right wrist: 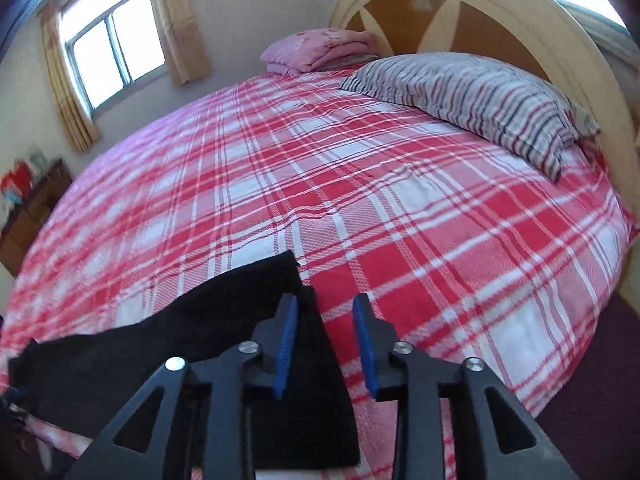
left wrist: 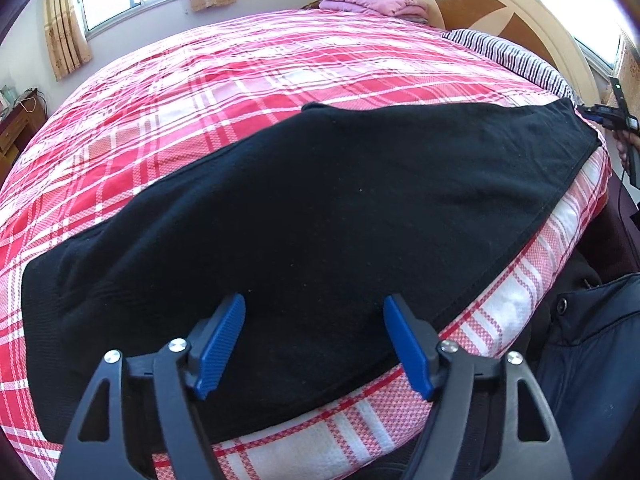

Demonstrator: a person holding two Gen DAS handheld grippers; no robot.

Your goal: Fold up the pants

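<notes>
Blue-padded fingers point(left wrist: 222, 344) of your left gripper point(left wrist: 316, 346) stand wide apart with nothing between them, poised over the near, broad part of the black pants point(left wrist: 320, 208), which lie flat along the front edge of the bed on the red plaid bedspread point(left wrist: 240, 92). Your right gripper point(right wrist: 325, 346) is parted more narrowly and also holds nothing; its left finger sits over the cloth while its right finger is over bare plaid, so it straddles the end edge of the pants point(right wrist: 200, 340) near the striped pillow point(right wrist: 480, 96). From the left view the garment appears already doubled leg over leg, so the next fold probably brings one end across to the other. To do that well, lower each gripper until the lower finger slides under every layer at the edge, not just the top one, then close firmly before lifting. Take hold near the corners so the end stays straight. Lift only enough to clear the bedspread, carry the end across in one smooth arc, and line the edges up before you let go. Watch that the front edge does not slip off the mattress.
</notes>
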